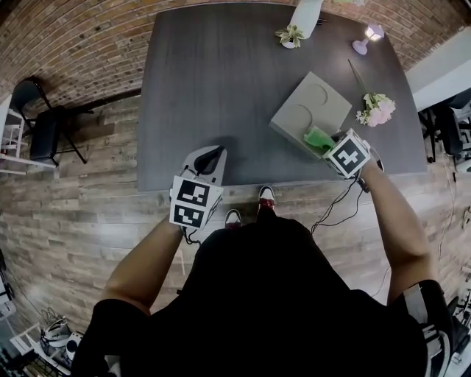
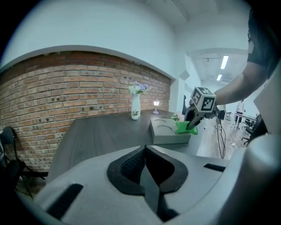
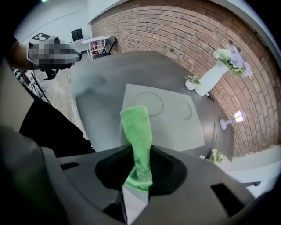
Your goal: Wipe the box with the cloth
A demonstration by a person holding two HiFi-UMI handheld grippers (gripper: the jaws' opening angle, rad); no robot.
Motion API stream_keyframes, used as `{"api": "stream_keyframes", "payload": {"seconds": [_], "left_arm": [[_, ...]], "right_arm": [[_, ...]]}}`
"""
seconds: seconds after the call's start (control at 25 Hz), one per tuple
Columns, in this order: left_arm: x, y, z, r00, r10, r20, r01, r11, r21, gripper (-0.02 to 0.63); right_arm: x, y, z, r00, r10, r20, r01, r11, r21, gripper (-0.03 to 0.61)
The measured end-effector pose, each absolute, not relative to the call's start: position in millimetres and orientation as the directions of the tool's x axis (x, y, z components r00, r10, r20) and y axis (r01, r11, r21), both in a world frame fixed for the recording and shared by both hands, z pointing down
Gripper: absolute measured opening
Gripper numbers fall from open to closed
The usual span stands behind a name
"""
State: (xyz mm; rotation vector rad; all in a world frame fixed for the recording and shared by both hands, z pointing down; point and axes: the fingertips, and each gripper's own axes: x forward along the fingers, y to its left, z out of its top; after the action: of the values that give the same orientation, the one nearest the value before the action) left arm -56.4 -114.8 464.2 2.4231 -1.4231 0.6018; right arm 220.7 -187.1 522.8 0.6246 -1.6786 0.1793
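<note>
Item 1, nearest: person in a dark top, two shoes [image 1: 250,206] on the wood floor [image 1: 88,213] at the tabletop's near edge

Item 2: left tongs [image 1: 212,156], marker cube toward the person, held over the near edge of the tabletop [image 1: 221,88]; its jaws are pressed together with nothing between them; well apart from the box, to its left

Item 3: right tongs [image 3: 139,170], held at the box's near right corner; jaws clamped on the green cloth [image 3: 137,127], which runs forward out of them as a narrow folded strip

Item 4: the cloth's free end lies on the near edge of the box top, at the corner closest to the right tongs

Item 5: box [image 1: 313,109], flat, grey, square, set cornerwise on the right half of the tabletop; two curved lines marked in its lid

Item 6: bouquet [image 1: 375,109] of pale pink flowers, lying on the tabletop just beside the box's right corner

Item 7: small plant [image 1: 291,35], white vase [image 1: 305,13] and small lit lamp [image 1: 369,35], ranged along the far edge of the tabletop

Item 8, farthest: brick wall [image 2: 66,88] behind the tabletop; black chair [image 1: 40,125] on the floor at the left
</note>
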Motion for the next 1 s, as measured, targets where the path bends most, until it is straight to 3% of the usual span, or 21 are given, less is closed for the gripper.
{"api": "stream_keyframes", "payload": {"seconds": [0.24, 0.44, 0.72, 1.0], "left_arm": [[-60.2, -95.0, 469.6, 0.498, -0.732, 0.465, -0.84, -0.541, 0.047, 0.009], [-38.2, -84.4, 468.7, 0.557, -0.703, 0.442, -0.803, -0.592, 0.072, 0.009], [-8.7, -107.5, 440.5, 0.563, -0.734, 0.38, -0.799, -0.6, 0.025, 0.009], [46.1, -137.6, 385.2, 0.505, -0.827, 0.249, -0.852, -0.523, -0.007, 0.009]], "right_arm": [[159.4, -105.5, 522.1, -0.311, -0.153, 0.938, -0.572, 0.819, -0.056, 0.087], [143.5, -84.2, 508.1, -0.433, -0.164, 0.887, -0.605, 0.781, -0.151, 0.087], [151.3, -128.5, 442.7, -0.559, -0.467, 0.685, -0.691, 0.719, -0.073, 0.086], [218.4, -163.0, 385.2, -0.566, -0.702, 0.433, -0.769, 0.638, 0.029, 0.083]]}}
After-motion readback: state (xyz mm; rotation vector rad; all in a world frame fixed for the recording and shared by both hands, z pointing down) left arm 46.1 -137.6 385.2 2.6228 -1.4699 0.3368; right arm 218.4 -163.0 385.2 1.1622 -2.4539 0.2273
